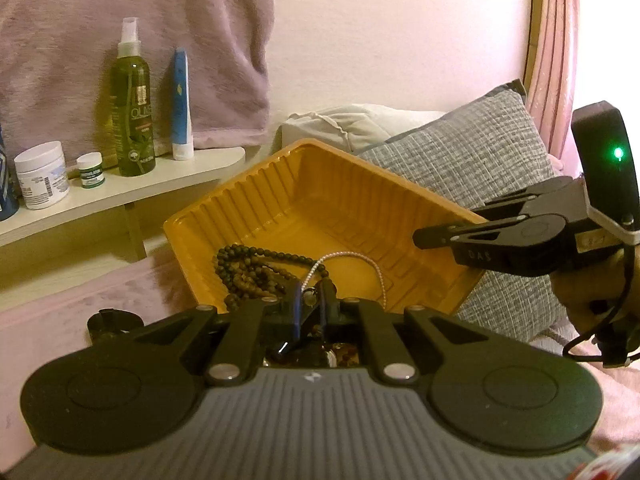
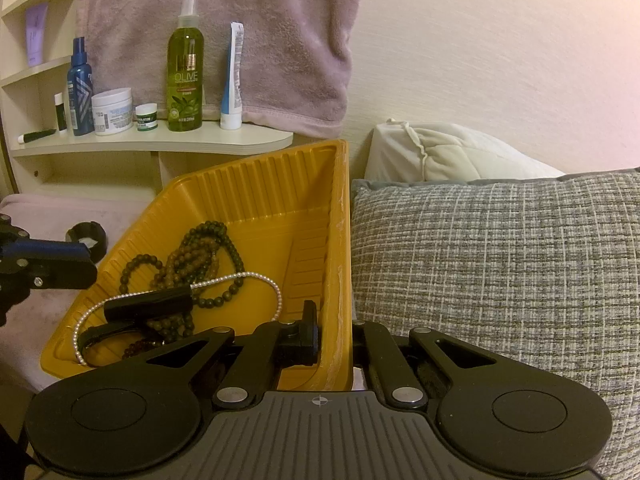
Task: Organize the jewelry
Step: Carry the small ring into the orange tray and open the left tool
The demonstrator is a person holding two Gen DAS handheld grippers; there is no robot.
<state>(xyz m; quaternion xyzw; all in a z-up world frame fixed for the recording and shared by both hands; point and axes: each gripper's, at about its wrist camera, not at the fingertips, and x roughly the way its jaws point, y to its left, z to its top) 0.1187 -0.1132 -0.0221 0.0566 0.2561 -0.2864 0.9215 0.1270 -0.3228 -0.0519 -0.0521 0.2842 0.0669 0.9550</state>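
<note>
Nearest the left wrist camera, the left hand-held gripper (image 1: 310, 298) is sitting with its jaws narrowed to a slim gap, pinching the pearl strand (image 1: 352, 258) at the near end of the yellow tray (image 1: 248, 188). In the right wrist view, that strand is looping across the tray floor and passing over the dark bead necklaces (image 2: 192, 252), which are lying heaped in the left part of the tray.

Left of the tray, a black ring-shaped object (image 2: 86, 237) is resting on the pink bed cover (image 1: 60, 312), and bottles are standing on the shelf (image 1: 132, 190) behind.

At the right edge, the right hand-held gripper (image 2: 336, 340) is clamping the tray's right wall, one finger inside and one outside, jaws fully drawn in on the thin plastic. The grey cushion (image 2: 500, 264) is pressing against that wall from the outside.

Probable faults from this state:
- Pearl strand snagging on the bead necklaces while being lifted, dragging the heap along or stressing the string.
- Strand slipping through the left pinch, since the grip is bearing on small round beads.
- Tray tilting or flexing if the right clamp is loosened, as the tray is resting on soft bedding and appears raised on one side.
</note>
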